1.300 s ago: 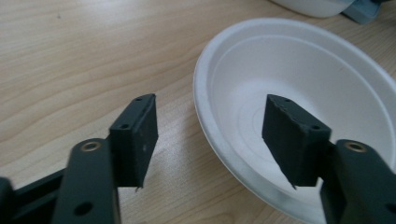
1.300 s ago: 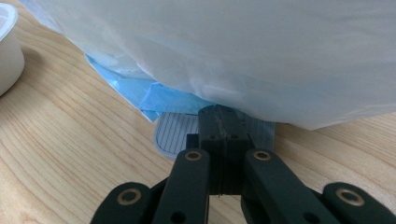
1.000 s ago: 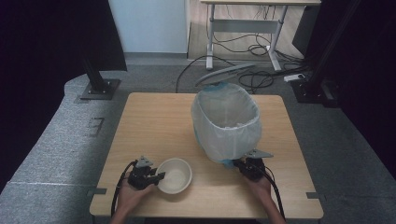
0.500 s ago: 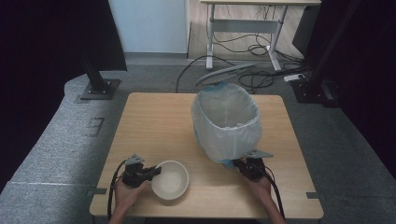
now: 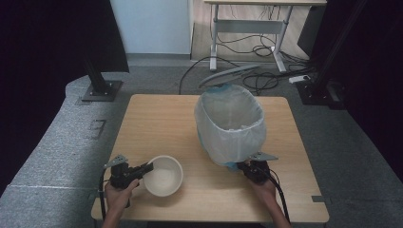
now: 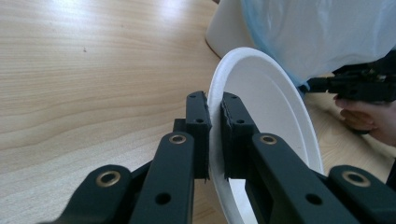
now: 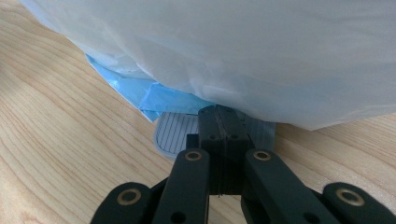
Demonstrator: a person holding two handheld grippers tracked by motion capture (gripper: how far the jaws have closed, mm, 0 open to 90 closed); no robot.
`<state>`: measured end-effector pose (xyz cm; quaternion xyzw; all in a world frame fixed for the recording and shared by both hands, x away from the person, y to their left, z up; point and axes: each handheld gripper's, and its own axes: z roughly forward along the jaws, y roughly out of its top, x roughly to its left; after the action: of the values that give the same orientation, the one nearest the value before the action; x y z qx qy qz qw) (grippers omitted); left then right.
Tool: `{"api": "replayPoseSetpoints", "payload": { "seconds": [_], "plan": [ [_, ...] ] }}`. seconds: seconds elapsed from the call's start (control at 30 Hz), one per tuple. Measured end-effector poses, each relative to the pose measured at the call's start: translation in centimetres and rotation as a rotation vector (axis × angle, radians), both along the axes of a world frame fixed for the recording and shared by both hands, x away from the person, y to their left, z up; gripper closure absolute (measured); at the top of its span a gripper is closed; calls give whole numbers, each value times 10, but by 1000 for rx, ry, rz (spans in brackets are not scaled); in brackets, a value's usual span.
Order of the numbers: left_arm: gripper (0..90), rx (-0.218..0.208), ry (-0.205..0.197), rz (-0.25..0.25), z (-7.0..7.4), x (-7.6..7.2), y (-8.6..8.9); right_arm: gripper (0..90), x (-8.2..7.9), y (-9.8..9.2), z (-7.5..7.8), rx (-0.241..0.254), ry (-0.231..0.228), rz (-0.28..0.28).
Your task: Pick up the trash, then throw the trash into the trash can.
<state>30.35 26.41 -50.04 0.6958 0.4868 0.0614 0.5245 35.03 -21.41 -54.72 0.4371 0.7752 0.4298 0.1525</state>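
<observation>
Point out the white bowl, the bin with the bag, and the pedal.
white bowl (image 5: 164, 176): high view, inside bottom.
bin with the bag (image 5: 233, 135): high view, bag's front.
pedal (image 7: 175, 135): right gripper view, ribbed top.

Pale wooden counter (image 5: 157, 118), square-cornered, grain running across. Standing right of centre on it: a bin (image 5: 231, 124) lined with a white bag, a blue layer showing at its base. Just left of the bin and nearer the front edge: a white bowl (image 5: 163, 175), perhaps tilted rather than resting flat. At the bin's foot, a ribbed grey pedal (image 7: 177, 133) close above the wood.
</observation>
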Motion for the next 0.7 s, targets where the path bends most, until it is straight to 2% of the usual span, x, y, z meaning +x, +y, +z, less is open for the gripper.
{"api": "replayPoseSetpoints", "payload": {
  "seconds": [0.17,0.4,0.7],
  "plan": [
    [834,-18,-7,0,1,-1,3,889,0,0,0,-1,-1,0],
    [835,-10,-12,6,2,-1,4,889,0,0,0,0,-2,1],
    [835,-29,-29,1,7,-2,4,889,0,0,0,0,-2,4]
  ]
}}
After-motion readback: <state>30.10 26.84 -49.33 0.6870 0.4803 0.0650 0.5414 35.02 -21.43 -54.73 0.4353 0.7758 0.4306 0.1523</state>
